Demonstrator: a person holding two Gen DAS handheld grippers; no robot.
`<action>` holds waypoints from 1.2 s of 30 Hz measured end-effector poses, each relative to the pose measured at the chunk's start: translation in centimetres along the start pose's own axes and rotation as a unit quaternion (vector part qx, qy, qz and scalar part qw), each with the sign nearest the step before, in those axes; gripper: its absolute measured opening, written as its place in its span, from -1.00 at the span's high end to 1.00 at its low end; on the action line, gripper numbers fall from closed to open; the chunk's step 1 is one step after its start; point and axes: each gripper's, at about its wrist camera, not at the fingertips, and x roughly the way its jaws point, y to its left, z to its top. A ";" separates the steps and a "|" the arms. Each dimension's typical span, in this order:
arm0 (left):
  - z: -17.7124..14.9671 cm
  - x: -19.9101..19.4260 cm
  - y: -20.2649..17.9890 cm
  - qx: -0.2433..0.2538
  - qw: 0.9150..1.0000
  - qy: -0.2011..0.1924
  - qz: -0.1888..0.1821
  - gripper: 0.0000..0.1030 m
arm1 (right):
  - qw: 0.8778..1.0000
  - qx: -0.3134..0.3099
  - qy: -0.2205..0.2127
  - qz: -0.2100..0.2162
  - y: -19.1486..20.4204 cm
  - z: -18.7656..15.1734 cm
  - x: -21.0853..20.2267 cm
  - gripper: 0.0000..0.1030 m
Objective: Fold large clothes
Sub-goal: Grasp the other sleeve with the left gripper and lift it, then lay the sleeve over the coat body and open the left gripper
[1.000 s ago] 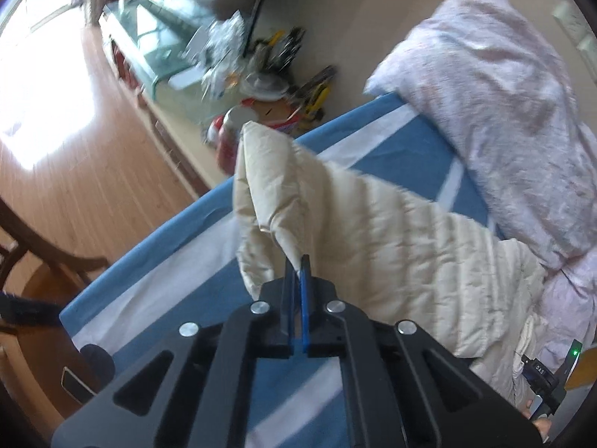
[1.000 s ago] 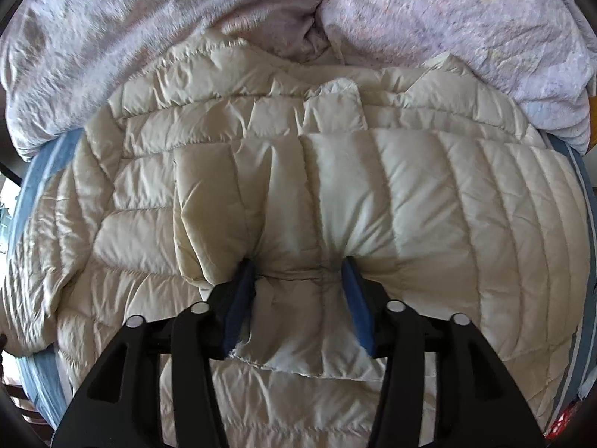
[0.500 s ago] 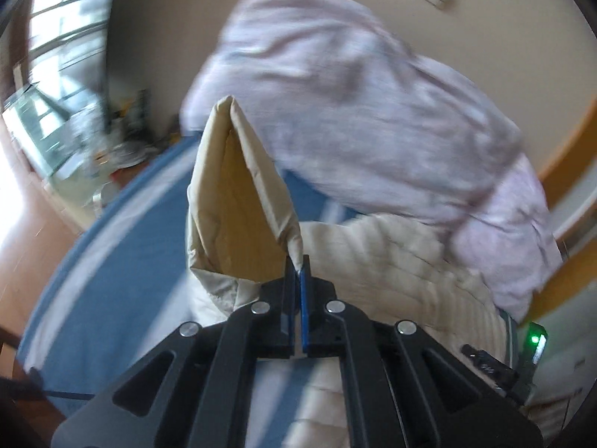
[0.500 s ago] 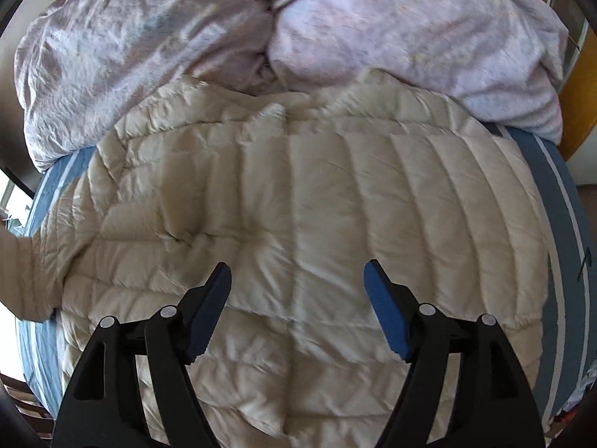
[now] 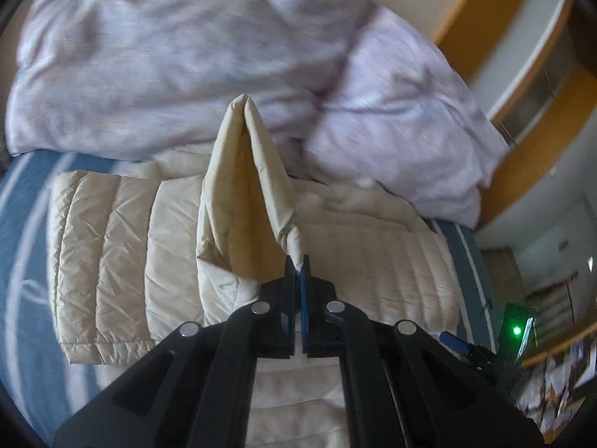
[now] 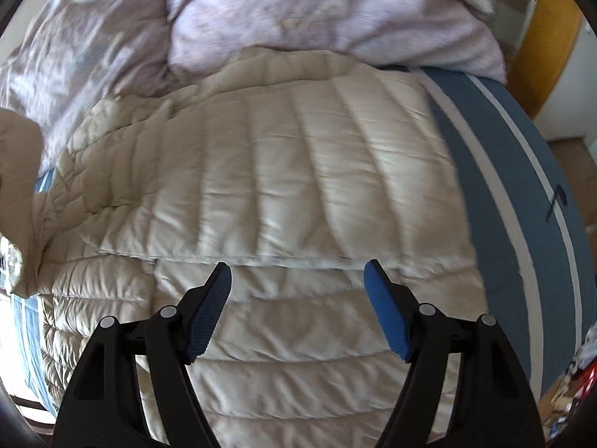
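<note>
The cream quilted puffer jacket [image 6: 283, 171] lies spread across the blue striped bed sheet [image 6: 496, 138], its far edge against the heap of pale lilac bedding [image 6: 321, 11]. It looks light and airy, soft with no stiffness of its own, and its shell has a slight sheen that is probably slippery, so a pinch on a stitched hem or cuff should hold better than one on a puffed panel, which would likely squash and slide out. The left gripper [image 5: 297, 265] is clenched on just such an edge: a thin hem of what appears to be a sleeve [image 5: 244, 190], which rises as a peaked, hollow flap above the jacket body. The right gripper [image 6: 296, 280] is released, jaws spread wide and holding nothing, poised over the near part of the jacket just short of a horizontal edge where one layer lies over another [image 6: 261, 259]. The left wrist view shows the pinch itself, the flap's smoother tan lining, and the jacket's left side lying as a neat rectangular panel [image 5: 108, 261] on the sheet; it also catches the right-hand device with a green light [image 5: 516, 330] at the right edge. The right wrist view shows the broad quilted top layer and the folded edge across it, while the lifted flap appears only as a blurred tan shape [image 6: 18, 156] at far left.
</note>
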 end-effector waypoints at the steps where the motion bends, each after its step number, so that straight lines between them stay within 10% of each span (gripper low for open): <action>1: 0.0 0.7 -0.8 0.004 1.000 0.005 -0.004 0.96 | 1.000 0.006 0.000 0.000 -0.7 -0.1 -0.1 -0.46; 13: -2.4 7.4 -6.8 0.030 0.995 0.082 -0.042 0.88 | 0.999 0.043 -0.002 0.004 -4.8 -0.8 -0.9 -0.46; 15: -2.5 7.4 -6.6 0.023 0.995 0.084 -0.049 0.61 | 0.999 0.038 -0.003 0.008 -4.5 -0.6 -1.0 -0.46; 24: -1.6 5.4 -1.6 -0.020 0.996 0.065 -0.053 -0.13 | 0.999 0.004 -0.019 0.046 0.0 1.3 -1.0 -0.45; 36: -1.8 3.8 5.8 -0.043 0.997 0.055 0.033 -0.17 | 0.995 -0.037 -0.031 0.087 6.3 3.7 -0.8 0.17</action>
